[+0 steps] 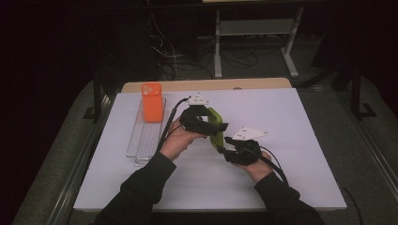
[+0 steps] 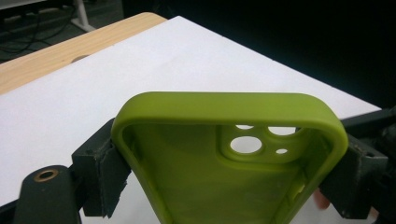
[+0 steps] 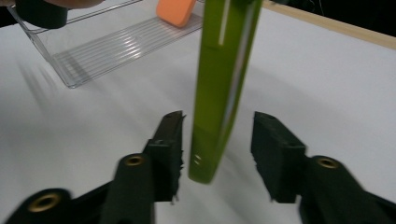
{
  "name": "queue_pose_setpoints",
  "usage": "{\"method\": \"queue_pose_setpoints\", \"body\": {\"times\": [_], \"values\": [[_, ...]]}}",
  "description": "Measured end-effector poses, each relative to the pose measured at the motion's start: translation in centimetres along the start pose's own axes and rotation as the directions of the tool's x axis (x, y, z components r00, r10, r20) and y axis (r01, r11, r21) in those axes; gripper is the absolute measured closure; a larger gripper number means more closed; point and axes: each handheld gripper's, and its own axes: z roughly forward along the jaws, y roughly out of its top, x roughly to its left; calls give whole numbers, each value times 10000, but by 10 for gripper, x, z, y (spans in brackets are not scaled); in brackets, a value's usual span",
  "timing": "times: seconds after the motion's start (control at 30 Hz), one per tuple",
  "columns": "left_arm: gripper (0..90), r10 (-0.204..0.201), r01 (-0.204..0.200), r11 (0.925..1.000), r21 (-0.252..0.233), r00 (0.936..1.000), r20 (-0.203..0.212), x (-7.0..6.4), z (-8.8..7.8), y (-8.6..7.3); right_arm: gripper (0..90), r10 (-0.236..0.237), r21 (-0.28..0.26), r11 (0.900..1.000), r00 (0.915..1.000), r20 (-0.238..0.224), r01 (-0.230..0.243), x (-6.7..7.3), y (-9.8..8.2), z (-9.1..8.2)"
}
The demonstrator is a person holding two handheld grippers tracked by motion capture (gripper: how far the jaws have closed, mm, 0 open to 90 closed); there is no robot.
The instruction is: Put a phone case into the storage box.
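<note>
Green phone case passed between two claws above a white bench.

The left claw [image 2: 229, 172] is clamped across the green phone case [image 2: 229, 140], held on edge above mid-bench; the right claw [image 3: 217, 154] stands apart around its lower end, pads clear. To the left lie a clear ribbed tray [image 1: 145, 136] and an orange phone case [image 1: 151, 102] propped at its far end, well apart. The white bench [image 1: 281, 140] ends in a wooden strip [image 1: 206, 85]. Beyond is dark floor with cables and a pale frame; the room's edges are too dim to read.
</note>
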Motion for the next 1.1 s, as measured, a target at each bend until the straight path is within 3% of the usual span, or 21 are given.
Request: {"method": "queue_pose_setpoints", "body": {"times": [0.07, 0.27, 0.7, 0.8, 0.93, 1.1], "values": [[150, -61, 61, 10000, -3, 10000, -78, 2, -3, 1, 445, 158, 119, 9998, 9999, -45, -157, -2, -1, -2], [151, 107, -102, 9998, 146, 9993, -361, 8, -13, 3, 327, -52, 605, 9982, 9999, 131, 44, -10, -6, -10], [152, 2, 16, 9998, 215, 9963, -854, 22, -41, 21, 131, 90, 1045, 9944, 9988, 485, -140, -28, -25, -28], [152, 68, -45, 9997, 229, 9948, -1014, 29, -50, 26, 111, 110, 1213, 9925, 9983, 566, -178, -32, -30, -31], [152, 33, -8, 9998, 198, 9920, -1259, 40, -63, 31, 12, 161, 1200, 9925, 9987, 482, -217, -36, -35, -35], [153, -126, 140, 9999, 72, 9860, -1661, 56, -82, 38, 11, 134, 1260, 9918, 9987, 490, -195, -39, -43, -39]]}}
